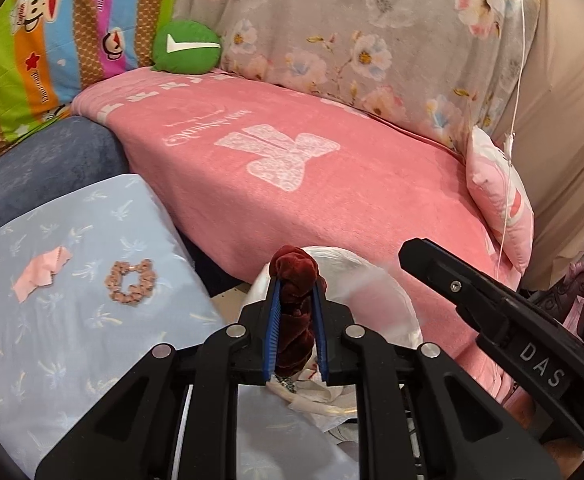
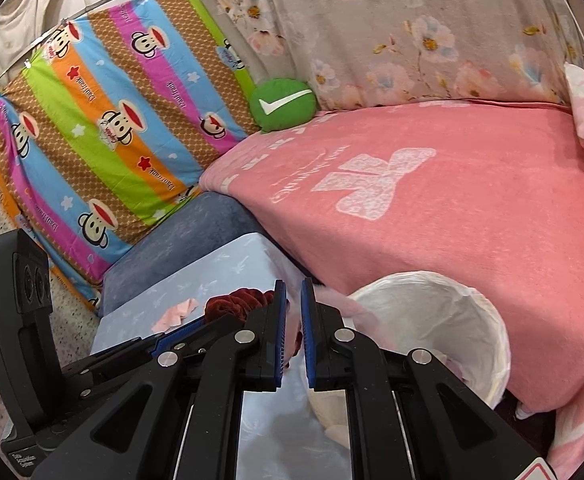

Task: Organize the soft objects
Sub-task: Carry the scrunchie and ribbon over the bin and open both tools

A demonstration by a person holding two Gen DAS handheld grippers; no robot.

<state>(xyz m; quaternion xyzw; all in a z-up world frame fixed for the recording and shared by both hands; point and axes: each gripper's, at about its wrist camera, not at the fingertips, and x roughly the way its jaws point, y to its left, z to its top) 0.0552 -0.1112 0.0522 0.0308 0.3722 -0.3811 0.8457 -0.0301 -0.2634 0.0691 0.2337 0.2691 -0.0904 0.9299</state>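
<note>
My left gripper (image 1: 295,284) is shut on a dark red velvet scrunchie (image 1: 295,312), held above the near edge of a white-lined bin (image 1: 355,276). In the right wrist view the same scrunchie (image 2: 236,304) shows in the left gripper (image 2: 208,318). My right gripper (image 2: 292,292) hovers close beside it with its blue pads almost together. A blurred pink fluffy thing (image 2: 333,300) sits just past its tips, and I cannot tell whether it is pinched. A pink scrunchie (image 1: 131,282) and a pink cloth scrap (image 1: 42,274) lie on a light blue pillow (image 1: 52,340).
A pink blanket (image 2: 451,220) covers the sofa seat behind the bin (image 2: 487,312). A green round cushion (image 2: 284,104) leans in the back corner between a striped cartoon cloth (image 2: 104,120) and a floral cover (image 2: 391,40). A small pink pillow (image 1: 499,200) stands at the right.
</note>
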